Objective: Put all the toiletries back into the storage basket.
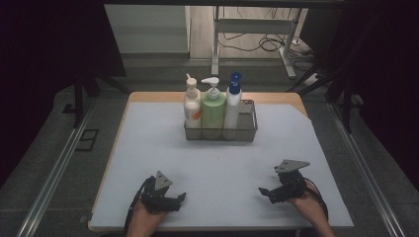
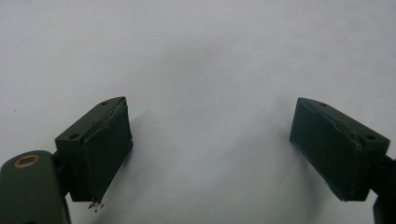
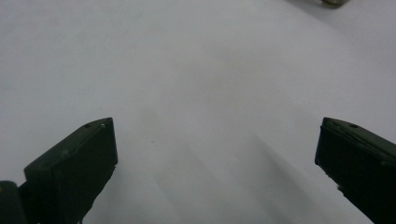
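A wire mesh basket (image 1: 248, 129) stands at the middle back of the white mat. It holds three upright pump bottles in a row: a cream one with an orange label (image 1: 191, 105), a green one (image 1: 213, 108) and a white one with a blue pump (image 1: 232, 106). My left gripper (image 1: 178, 200) rests near the front edge at the left, open, with bare mat between its jaws (image 2: 210, 140). My right gripper (image 1: 266, 194) rests near the front edge at the right, also open over bare mat (image 3: 217, 158). Both are well short of the basket.
The white mat (image 1: 148, 148) covers a wooden table (image 1: 148, 97) whose edge shows at the back. Metal rails (image 1: 54, 173) run along both sides. Behind the table stand a desk frame (image 1: 252, 29) and loose cables on the floor.
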Demonstrator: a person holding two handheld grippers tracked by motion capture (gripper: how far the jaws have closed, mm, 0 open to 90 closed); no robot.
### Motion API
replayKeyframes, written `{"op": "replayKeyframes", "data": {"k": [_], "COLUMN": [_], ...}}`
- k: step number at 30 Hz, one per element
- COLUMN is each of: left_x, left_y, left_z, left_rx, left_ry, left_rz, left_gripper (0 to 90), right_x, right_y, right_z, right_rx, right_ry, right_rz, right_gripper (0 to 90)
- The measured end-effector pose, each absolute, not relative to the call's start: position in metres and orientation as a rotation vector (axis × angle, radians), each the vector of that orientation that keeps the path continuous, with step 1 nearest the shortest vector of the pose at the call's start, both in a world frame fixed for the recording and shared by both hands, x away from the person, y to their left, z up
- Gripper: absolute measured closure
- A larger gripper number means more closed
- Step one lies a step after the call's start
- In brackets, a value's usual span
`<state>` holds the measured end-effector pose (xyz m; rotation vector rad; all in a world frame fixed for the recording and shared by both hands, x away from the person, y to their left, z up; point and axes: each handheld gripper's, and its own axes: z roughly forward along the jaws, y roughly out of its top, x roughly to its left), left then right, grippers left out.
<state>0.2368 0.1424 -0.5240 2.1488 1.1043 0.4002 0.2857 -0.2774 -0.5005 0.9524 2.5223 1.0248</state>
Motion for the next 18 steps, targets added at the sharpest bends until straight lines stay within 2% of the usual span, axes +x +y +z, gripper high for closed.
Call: {"op": "replayKeyframes", "data": {"k": [18], "left_x": [0.237], "left_y": [0.142], "left_z": [-0.524], "left_rx": [2.149], "left_ry": [1.104], "left_rz": [0.402], "left_gripper": [12.5], "right_x": [0.279], "right_y": [-0.272], "right_z": [-0.522], "right_rx": [0.947], "right_ry": [2.526], "right_rz": [1.010], "right_gripper": [0.0]}}
